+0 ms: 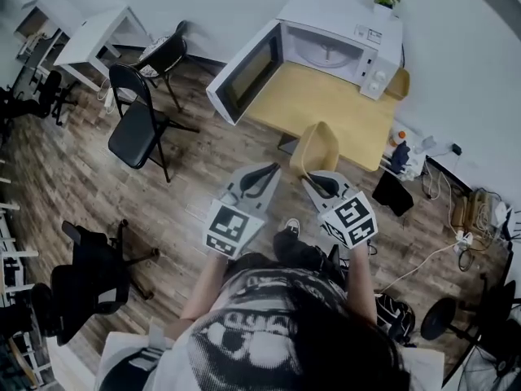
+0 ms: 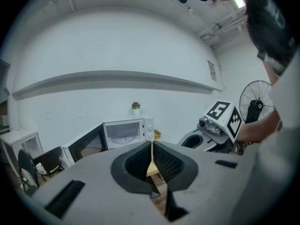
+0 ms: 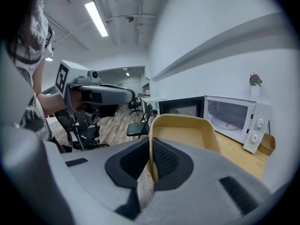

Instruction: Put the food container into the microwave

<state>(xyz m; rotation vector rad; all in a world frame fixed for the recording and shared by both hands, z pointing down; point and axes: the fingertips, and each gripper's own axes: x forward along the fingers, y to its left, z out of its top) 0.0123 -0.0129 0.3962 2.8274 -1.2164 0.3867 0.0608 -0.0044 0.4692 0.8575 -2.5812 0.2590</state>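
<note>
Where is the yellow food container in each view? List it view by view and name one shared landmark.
Head view: food container at centre, held by the right gripper.
Left gripper view: not clearly in it; only a yellow sliver between the fingers.
Right gripper view: centre, its rim pinched between the fingers.
Shared landmark: the open microwave, in all three.

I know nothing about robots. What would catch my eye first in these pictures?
First, the white microwave on the wooden table by the wall, its door swung wide open. Next, the yellow food container, pinched by its rim in the right gripper near the table's front edge. The left gripper is beside it, shut and empty.
</note>
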